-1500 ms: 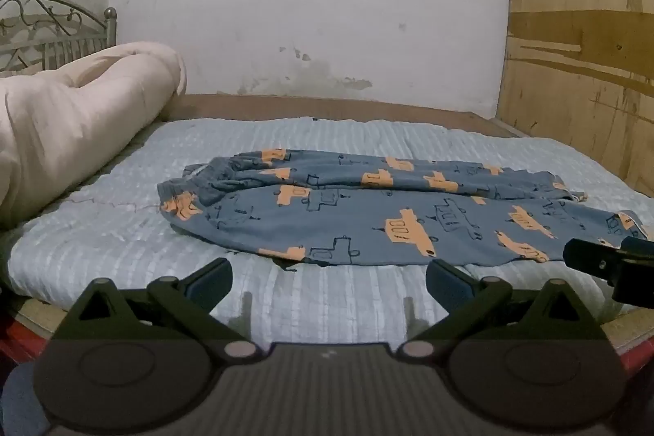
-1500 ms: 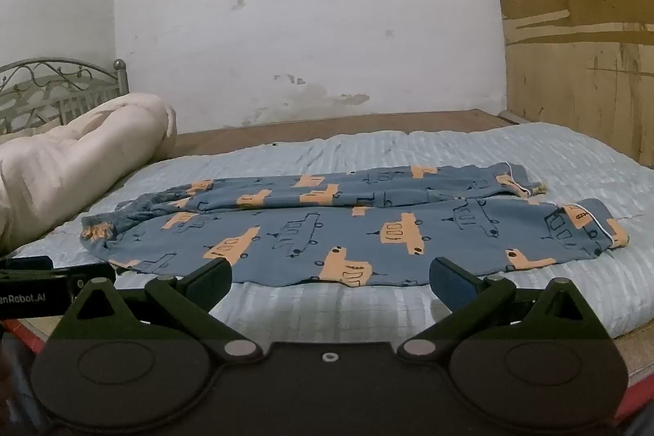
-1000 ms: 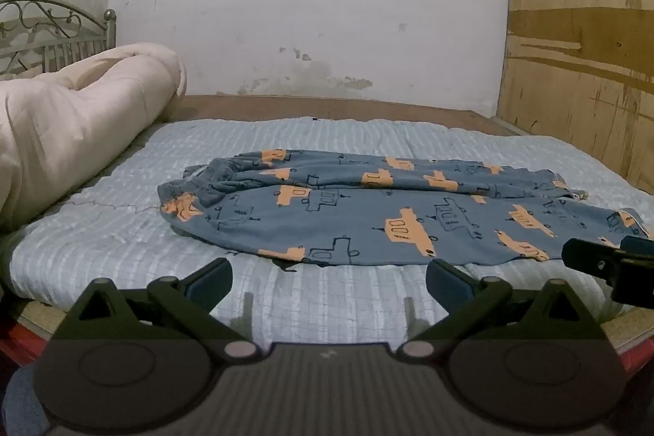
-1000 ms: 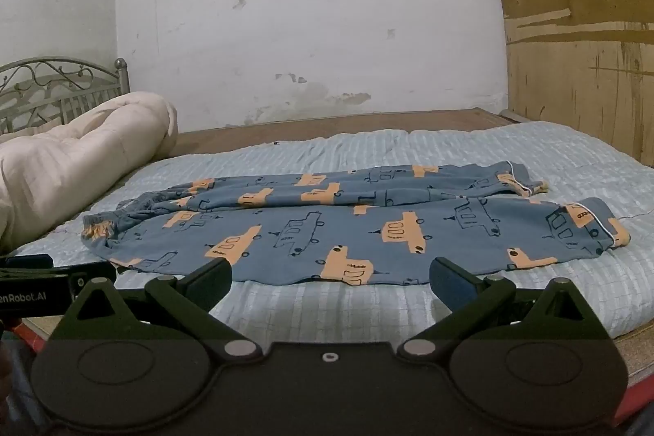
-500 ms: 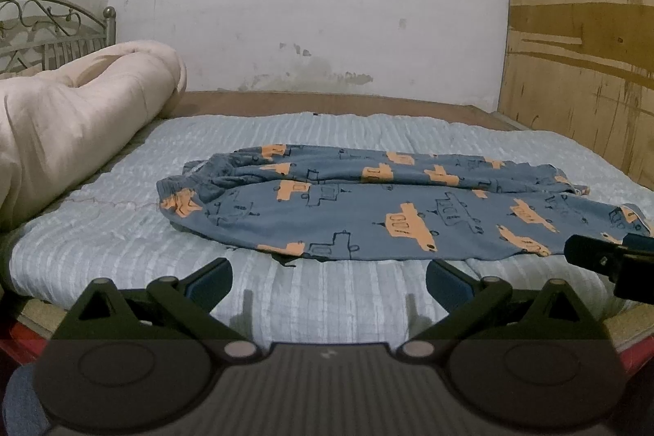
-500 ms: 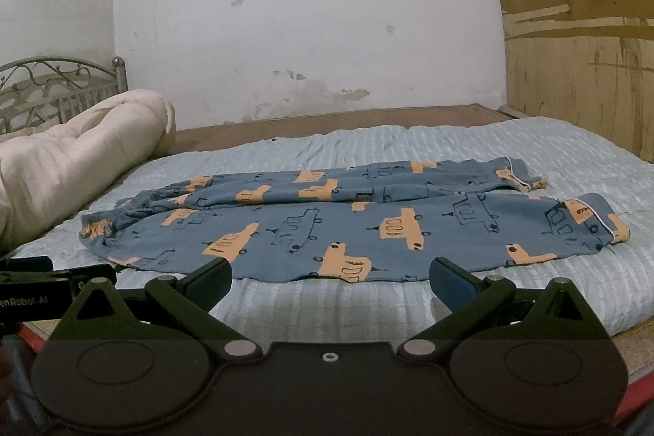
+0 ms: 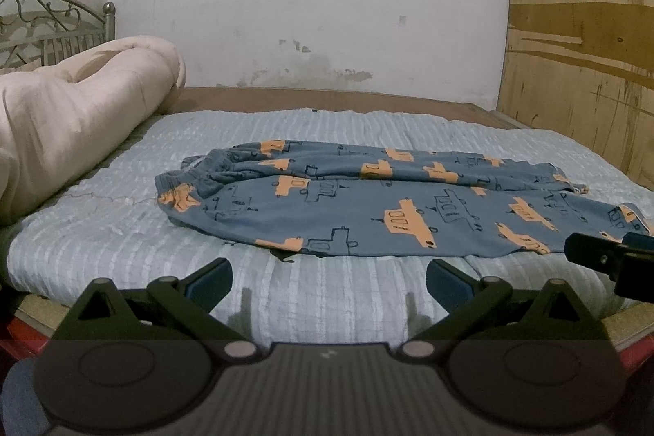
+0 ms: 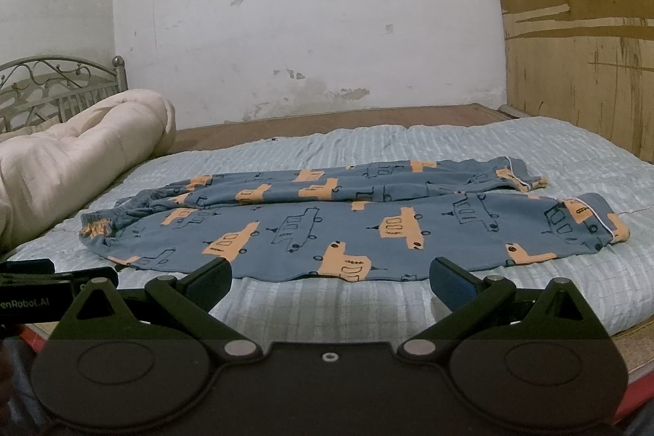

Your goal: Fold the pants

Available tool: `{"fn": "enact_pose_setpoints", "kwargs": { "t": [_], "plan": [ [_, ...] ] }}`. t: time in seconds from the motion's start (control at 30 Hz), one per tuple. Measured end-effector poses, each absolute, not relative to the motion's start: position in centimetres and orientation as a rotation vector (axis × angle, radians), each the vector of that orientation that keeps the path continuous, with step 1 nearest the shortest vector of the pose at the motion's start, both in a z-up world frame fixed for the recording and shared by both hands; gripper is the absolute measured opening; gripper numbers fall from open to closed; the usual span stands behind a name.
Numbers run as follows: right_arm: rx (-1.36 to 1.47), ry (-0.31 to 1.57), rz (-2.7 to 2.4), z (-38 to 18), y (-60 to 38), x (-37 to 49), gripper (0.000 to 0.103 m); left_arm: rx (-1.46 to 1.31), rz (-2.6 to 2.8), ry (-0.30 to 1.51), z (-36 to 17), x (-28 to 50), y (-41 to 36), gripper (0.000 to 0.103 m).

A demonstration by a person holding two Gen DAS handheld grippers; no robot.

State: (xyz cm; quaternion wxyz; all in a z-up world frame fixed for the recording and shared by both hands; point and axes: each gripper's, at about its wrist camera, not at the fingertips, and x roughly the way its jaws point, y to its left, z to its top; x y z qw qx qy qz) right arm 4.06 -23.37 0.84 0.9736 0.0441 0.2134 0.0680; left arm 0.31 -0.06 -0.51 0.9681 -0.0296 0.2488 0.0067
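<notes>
Blue pants (image 7: pixel 368 207) with orange vehicle prints lie flat on the light blue bed cover (image 7: pixel 122 231), waistband to the left, leg cuffs to the right. They also show in the right wrist view (image 8: pixel 347 223). My left gripper (image 7: pixel 329 278) is open and empty, just short of the pants' near edge by the waist end. My right gripper (image 8: pixel 331 278) is open and empty, at the near edge of the pants toward the leg end. The right gripper's side also shows in the left wrist view (image 7: pixel 609 256).
A rolled cream duvet (image 7: pixel 73 117) lies along the left side of the bed by a metal headboard (image 7: pixel 49 27). A white wall stands behind and a plywood panel (image 7: pixel 580 48) on the right. The bed's wooden near edge (image 8: pixel 637 350) runs below the grippers.
Both grippers have drifted slightly closer to the bed and pants. Their jaws stay open and the pants have not moved.
</notes>
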Motion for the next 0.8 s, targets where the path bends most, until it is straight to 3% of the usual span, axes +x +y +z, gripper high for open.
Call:
{"fn": "enact_pose_setpoints", "kwargs": {
  "t": [0.8],
  "plan": [
    [0.087, 0.437, 0.144, 0.57, -23.21, 3.89, 0.102, -0.061, 0.014, 0.505, -0.48, 0.25, 0.00, 0.102]
  ]
}}
